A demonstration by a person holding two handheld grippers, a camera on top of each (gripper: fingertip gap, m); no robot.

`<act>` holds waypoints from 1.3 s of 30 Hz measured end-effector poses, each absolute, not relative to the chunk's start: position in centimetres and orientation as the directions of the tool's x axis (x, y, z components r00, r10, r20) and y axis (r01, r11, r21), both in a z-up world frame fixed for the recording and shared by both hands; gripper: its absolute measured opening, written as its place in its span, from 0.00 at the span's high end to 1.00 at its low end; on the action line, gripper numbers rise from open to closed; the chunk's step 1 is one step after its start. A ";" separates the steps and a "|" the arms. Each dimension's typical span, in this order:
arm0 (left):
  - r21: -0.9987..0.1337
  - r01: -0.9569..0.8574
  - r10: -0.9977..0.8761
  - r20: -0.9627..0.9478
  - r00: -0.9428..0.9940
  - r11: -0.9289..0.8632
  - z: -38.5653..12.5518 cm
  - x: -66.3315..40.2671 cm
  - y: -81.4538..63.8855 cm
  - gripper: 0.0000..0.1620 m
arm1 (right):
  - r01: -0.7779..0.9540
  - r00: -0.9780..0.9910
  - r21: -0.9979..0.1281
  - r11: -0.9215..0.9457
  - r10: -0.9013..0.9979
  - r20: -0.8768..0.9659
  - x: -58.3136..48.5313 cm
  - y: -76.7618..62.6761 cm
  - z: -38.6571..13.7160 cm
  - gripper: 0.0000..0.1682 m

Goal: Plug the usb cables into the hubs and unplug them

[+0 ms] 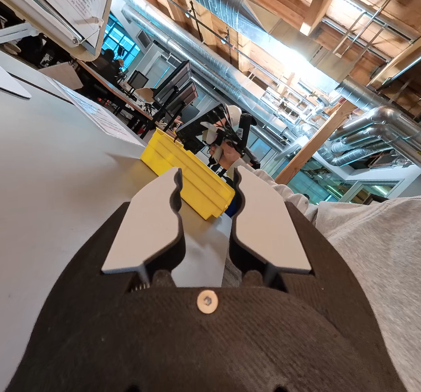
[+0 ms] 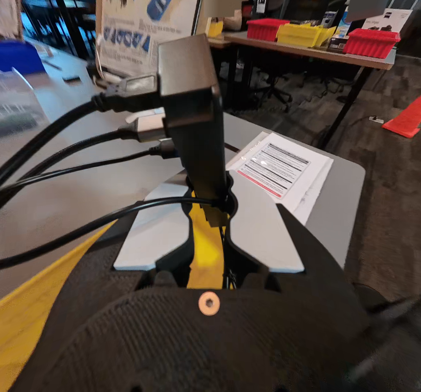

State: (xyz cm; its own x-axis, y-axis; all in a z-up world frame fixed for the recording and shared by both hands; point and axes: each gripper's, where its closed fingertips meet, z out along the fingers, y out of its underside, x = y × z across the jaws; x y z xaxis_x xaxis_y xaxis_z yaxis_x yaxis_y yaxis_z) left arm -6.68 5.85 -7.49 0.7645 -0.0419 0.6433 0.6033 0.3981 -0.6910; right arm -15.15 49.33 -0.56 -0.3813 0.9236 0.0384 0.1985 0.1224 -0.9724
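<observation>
Above yellow bin [image 2: 205, 255], we are gripping dark hub [image 2: 193, 107] upright in right gripper [image 2: 208, 198] jaws, cables [image 2: 68, 169] seated in its side; unplugging remaining. Left gripper [image 1: 207, 173] idling over tabletop [image 1: 57, 153], jaws apart, empty.

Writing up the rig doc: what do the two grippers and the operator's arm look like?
Both grippers, left gripper and right gripper, match: a black ribbed 3D-printed body with one round metal screw in the middle, and flat light-grey fingers with black wavy inner pads. From the left wrist view, the right gripper's handle carries a white sticker. The operator wears a light-grey sleeve.
</observation>
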 end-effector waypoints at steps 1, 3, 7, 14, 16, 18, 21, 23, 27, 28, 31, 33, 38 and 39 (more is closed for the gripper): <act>-0.693 0.603 -0.041 0.642 0.766 0.395 -7.6 -6.6 5.9 0.73 | 0.214 -0.381 -0.962 0.172 0.921 0.080 -15.2 49.3 -1.1 0.84; -0.703 0.597 -0.039 0.634 0.772 0.387 -7.6 -6.5 6.1 0.73 | 0.241 -0.380 -0.934 0.263 0.911 0.158 -15.5 49.3 -2.0 0.84; -0.720 0.584 -0.032 0.620 0.784 0.374 -7.7 -6.3 6.3 0.73 | 0.271 -0.339 -0.933 0.237 0.931 0.138 -16.2 49.8 -2.2 0.84; -0.712 0.596 -0.036 0.630 0.776 0.371 -7.8 -6.3 6.4 0.73 | 0.155 -0.195 -0.904 -0.399 0.885 -0.424 -16.4 52.0 2.1 0.85; -0.712 0.598 -0.039 0.630 0.775 0.369 -7.8 -6.2 6.4 0.73 | 0.085 -0.173 -0.815 -0.573 0.797 -0.578 -16.1 52.7 3.2 0.85; -0.711 0.600 -0.044 0.631 0.775 0.366 -7.8 -6.1 6.5 0.73 | 0.025 -0.149 -0.705 -0.709 0.695 -0.704 -15.8 53.3 3.1 0.84; -0.713 0.599 -0.048 0.628 0.776 0.364 -7.7 -5.8 6.6 0.73 | 0.017 -0.049 -0.633 -0.774 0.631 -0.774 -15.5 53.3 0.3 0.84; -0.716 0.596 -0.049 0.624 0.780 0.364 -7.6 -5.7 6.6 0.73 | -0.004 0.024 -0.623 -0.783 0.622 -0.782 -15.1 53.3 -1.4 0.84; -0.719 0.594 -0.053 0.620 0.783 0.361 -7.5 -5.4 6.7 0.73 | -0.029 0.132 -0.620 -0.784 0.612 -0.780 -14.2 53.9 -3.8 0.84; -0.719 0.594 -0.054 0.620 0.783 0.361 -7.5 -5.4 6.6 0.73 | -0.017 0.138 -0.613 -0.790 0.605 -0.784 -14.0 53.7 -4.3 0.85; -0.720 0.594 -0.054 0.619 0.783 0.359 -7.5 -5.3 6.7 0.73 | 0.041 0.127 -0.593 -0.804 0.593 -0.795 -13.7 52.6 -5.2 0.84; -0.719 0.596 -0.054 0.621 0.782 0.358 -7.6 -5.3 6.7 0.73 | 0.092 0.110 -0.589 -0.803 0.596 -0.795 -13.7 51.5 -5.4 0.84; -0.722 0.594 -0.052 0.619 0.783 0.355 -7.6 -5.2 6.8 0.73 | 0.198 0.032 -0.564 -0.802 0.581 -0.813 -13.6 49.7 -4.5 0.85; -0.724 0.592 -0.051 0.617 0.785 0.354 -7.6 -5.2 6.8 0.73 | 0.212 0.006 -0.559 -0.801 0.574 -0.819 -13.6 49.5 -4.0 0.85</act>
State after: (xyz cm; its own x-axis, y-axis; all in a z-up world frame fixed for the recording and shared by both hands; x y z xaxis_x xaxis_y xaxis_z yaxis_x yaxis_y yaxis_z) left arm -5.20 6.82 -7.58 0.7849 -0.0511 0.6175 0.5924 0.3541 -0.7237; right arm -13.60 49.49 -4.02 0.0063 0.5736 -0.8191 0.2122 -0.8012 -0.5594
